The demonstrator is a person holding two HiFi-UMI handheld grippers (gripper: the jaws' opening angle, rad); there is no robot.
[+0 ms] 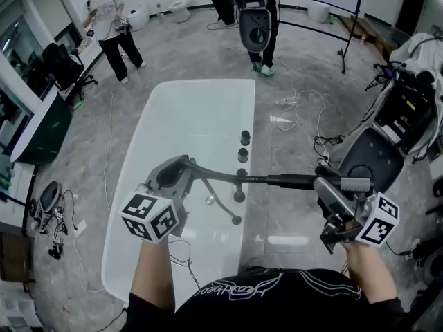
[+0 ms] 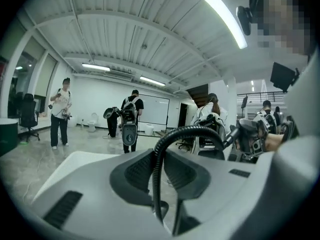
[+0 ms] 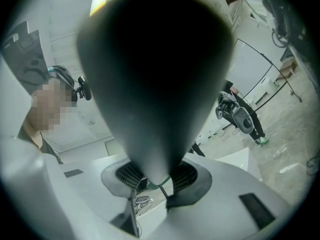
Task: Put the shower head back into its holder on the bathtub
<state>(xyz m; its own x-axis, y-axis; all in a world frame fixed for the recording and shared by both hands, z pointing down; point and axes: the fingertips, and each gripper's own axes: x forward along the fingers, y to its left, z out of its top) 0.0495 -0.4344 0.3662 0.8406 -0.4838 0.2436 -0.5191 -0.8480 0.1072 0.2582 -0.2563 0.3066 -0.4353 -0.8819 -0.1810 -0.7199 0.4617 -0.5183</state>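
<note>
Shower head and hose held beside the bathtub's tap edge
White tub (image 1: 187, 116) lies below. The left gripper (image 1: 181, 176) pinches the black hose (image 1: 225, 177); the right gripper (image 1: 331, 189) clasps the shower head (image 1: 296, 180), right of the taps (image 1: 242, 155). Shirt (image 1: 277, 303) script unreadable.

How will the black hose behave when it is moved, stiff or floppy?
Probably floppy: the hose arches over past the left gripper. Its ribbed sheath looks unlikely to slip. Slack may drag over the bathtub rim.
</note>
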